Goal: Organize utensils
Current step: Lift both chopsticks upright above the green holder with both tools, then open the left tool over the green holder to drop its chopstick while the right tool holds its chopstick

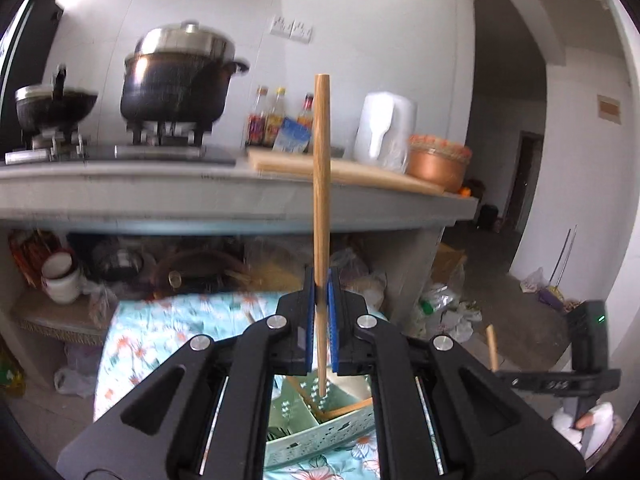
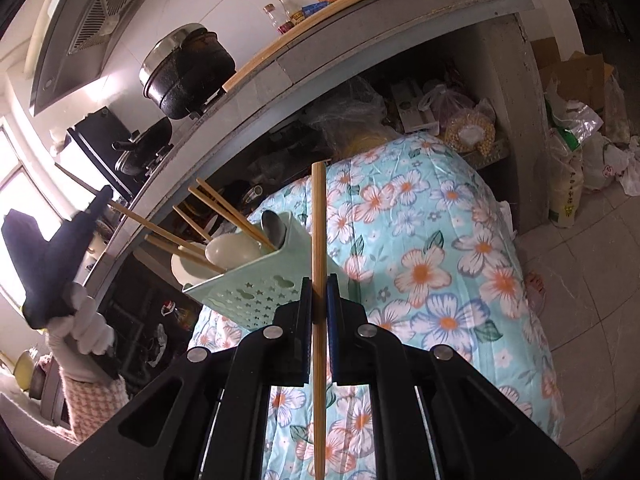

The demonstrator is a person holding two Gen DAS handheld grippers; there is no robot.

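Left gripper: I am pinching one wooden chopstick between its blue pads, jaws nearly together, the stick standing upright with its thin tip hanging over the holder.
Right gripper: I am clamping a second chopstick the same way, narrow, the stick running straight through the jaws.
Why held so: I am gripping each stick mid-shaft, so that, I judge, either end can be steered down into a slot.
Green utensil holder: it is sitting on the floral cloth, already carrying several chopsticks and two spoons.
Left view only: I am seeing the holder's inner dividers from above, plus the stove's big pot.
Right view only: I am seeing the holder's perforated side and the gloved hand carrying the left tool.
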